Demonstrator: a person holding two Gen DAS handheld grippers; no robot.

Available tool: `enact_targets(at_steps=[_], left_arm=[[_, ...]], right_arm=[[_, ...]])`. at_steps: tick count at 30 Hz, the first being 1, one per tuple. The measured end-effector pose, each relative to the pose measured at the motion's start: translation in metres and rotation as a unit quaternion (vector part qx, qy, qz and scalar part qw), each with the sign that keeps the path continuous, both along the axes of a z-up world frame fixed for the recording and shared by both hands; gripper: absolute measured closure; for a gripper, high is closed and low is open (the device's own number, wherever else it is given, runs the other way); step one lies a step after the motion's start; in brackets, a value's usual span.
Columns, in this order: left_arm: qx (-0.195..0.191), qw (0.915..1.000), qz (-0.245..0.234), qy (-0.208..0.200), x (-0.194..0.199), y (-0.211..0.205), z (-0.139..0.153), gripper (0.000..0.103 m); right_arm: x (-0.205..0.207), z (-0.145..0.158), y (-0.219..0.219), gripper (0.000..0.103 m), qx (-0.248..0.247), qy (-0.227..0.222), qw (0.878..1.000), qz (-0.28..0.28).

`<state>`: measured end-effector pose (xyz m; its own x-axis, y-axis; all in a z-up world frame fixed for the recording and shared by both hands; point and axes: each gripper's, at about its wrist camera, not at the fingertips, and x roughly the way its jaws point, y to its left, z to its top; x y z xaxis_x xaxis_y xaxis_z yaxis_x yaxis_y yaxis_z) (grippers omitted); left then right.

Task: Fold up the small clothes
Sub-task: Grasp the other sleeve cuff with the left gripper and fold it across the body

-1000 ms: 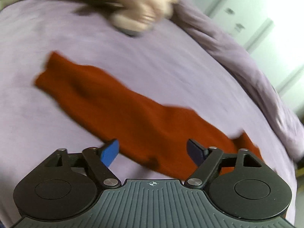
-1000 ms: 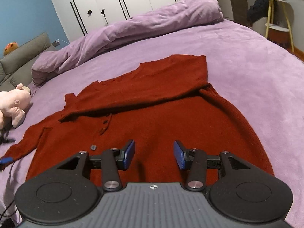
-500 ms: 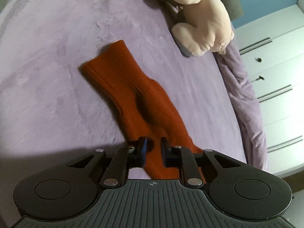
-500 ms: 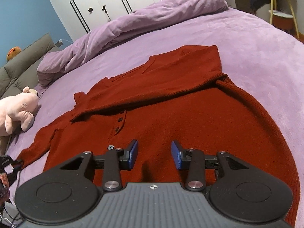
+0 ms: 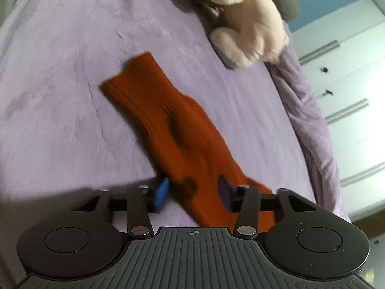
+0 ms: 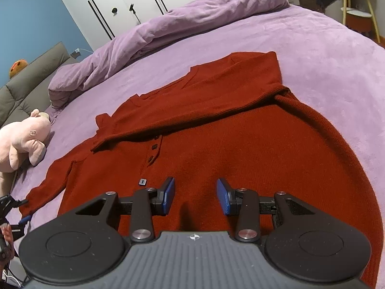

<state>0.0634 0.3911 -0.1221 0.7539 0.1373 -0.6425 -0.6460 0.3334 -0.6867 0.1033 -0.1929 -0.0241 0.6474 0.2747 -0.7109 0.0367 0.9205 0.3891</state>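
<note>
Through the left wrist camera I see my left gripper (image 5: 192,193) low over the purple bedspread (image 5: 60,96), straddling the sleeve (image 5: 173,130) of the red sweater. Its jaws have just been opening again after a tight pinch, and now stand at a moderate gap with the sleeve cloth lying between them; the blue pads (image 5: 161,194) sit just beside the fabric's edges and I see no squeeze on it, so I read this one as loose, not gripping. The ribbed cuff (image 5: 134,79) points away from me, flat on the bedspread. Beyond it a pink plush toy (image 5: 250,31) lies near the rumpled purple duvet (image 5: 310,125), with white wardrobe doors (image 5: 349,72) behind. The picture is somewhat blurred. Through the right wrist camera, my right gripper (image 6: 196,196) hovers over the lower body of the red sweater (image 6: 240,139), which is spread front-up across the middle of the bed. Its jaws stand partly apart with only flat knit below them, nothing pinched. One sleeve is folded across the chest above the buttons (image 6: 152,153); the other runs out to the left, where the left gripper's blue tip shows at the cuff. A small dark tag (image 6: 143,181) lies on the knit just left of my fingers. The plush toy sits at the left by a grey sofa (image 6: 28,82).
</note>
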Motion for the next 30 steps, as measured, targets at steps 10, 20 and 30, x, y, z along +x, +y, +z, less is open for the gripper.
enact_targets(at_steps=[10,20,30], left_arm=[[0.118,0.9898,-0.067,-0.046,0.029,-0.033,0.054,0.095],[0.23,0.8576,-0.417,-0.194,0.112,-0.286,0.144,0.069],[0.252,0.8543,-0.453,-0.04,0.101,-0.32,0.062,0.052]], right_arm=[[0.001,-0.001,0.001,0.066,-0.001,-0.008,1.0,0.002],[0.0,0.013,-0.011,0.066,0.018,-0.045,0.999,-0.015],[0.049,0.017,-0.032,0.065,0.051,-0.05,0.997,-0.002]])
